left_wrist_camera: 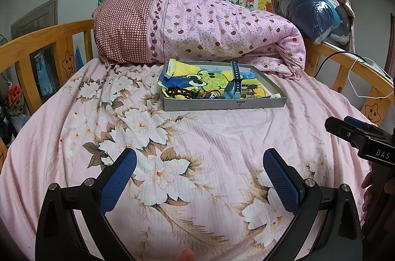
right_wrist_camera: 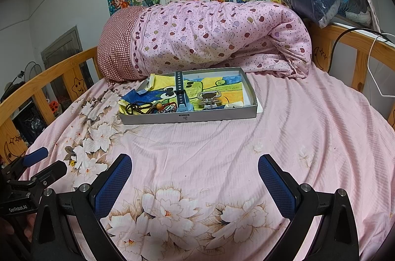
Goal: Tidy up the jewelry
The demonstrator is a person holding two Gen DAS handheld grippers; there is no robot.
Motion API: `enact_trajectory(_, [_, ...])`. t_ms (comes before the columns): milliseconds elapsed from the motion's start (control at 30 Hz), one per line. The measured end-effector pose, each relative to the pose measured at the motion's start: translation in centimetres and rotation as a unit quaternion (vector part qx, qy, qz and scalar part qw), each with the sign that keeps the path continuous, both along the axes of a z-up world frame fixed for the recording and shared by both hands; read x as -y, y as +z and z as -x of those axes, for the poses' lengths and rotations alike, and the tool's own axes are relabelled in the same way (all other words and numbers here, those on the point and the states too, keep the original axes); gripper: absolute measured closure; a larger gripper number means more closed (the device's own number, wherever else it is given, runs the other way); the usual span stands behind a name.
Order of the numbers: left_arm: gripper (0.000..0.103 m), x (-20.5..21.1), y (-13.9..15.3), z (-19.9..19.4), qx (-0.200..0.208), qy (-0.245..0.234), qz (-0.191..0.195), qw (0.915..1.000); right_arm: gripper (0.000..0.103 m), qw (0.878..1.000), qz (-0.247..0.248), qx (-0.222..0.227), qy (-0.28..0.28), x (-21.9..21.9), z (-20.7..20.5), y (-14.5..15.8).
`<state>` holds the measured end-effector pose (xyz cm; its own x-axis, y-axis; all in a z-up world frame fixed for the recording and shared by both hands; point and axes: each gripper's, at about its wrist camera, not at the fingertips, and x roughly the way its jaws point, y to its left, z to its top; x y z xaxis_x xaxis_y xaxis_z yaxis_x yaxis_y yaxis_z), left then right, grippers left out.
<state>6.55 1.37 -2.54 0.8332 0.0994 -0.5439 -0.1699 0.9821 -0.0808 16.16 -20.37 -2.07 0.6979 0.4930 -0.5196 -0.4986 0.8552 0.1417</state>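
Observation:
A shallow grey tray [left_wrist_camera: 222,104] [right_wrist_camera: 187,118] lined with a frog drawing sits on the bed, ahead of both grippers. In it lie a dark bead bracelet [left_wrist_camera: 176,90] [right_wrist_camera: 137,106], a blue watch with a long strap [left_wrist_camera: 234,85] [right_wrist_camera: 181,97], small colourful pieces [left_wrist_camera: 209,95] and a silver metal piece [right_wrist_camera: 209,99]. My left gripper [left_wrist_camera: 200,177] is open and empty above the sheet, well short of the tray. My right gripper [right_wrist_camera: 195,180] is open and empty, also short of the tray. Each shows in the other's view at the edge: the right gripper [left_wrist_camera: 358,135], the left gripper [right_wrist_camera: 39,162].
A rolled pink quilt [left_wrist_camera: 197,31] [right_wrist_camera: 205,38] lies right behind the tray. Wooden bed rails [left_wrist_camera: 42,46] [right_wrist_camera: 358,48] run along both sides. A plastic-wrapped bundle [left_wrist_camera: 318,13] sits at the back right, with cables [right_wrist_camera: 375,63] over the rail. The bedsheet [left_wrist_camera: 197,132] is pink and floral.

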Motion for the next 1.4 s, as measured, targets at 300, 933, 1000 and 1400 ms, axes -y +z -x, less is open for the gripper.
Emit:
enact_trajectory(300, [0.003,0.09,-0.05,0.08,0.000,0.000,0.000,1.0000,0.000,1.000,0.000,0.000,0.000,-0.03,-0.01,-0.01])
enact_trajectory(933, [0.003,0.25,0.03,0.80,0.016,0.024,-0.041,0.9987,0.000,1.000,0.000,-0.001,0.000,-0.03,-0.01,-0.03])
enact_trajectory(1000, [0.003,0.24,0.08,0.76,0.017,0.022,-0.044,0.9987,0.000,1.000,0.000,-0.001,0.000,-0.03,-0.02,-0.02])
enact_trajectory(1400, [0.003,0.25,0.16,0.60,0.018,0.021,-0.046,0.9985,0.000,1.000,0.000,-0.002,0.000,-0.01,-0.05,-0.01])
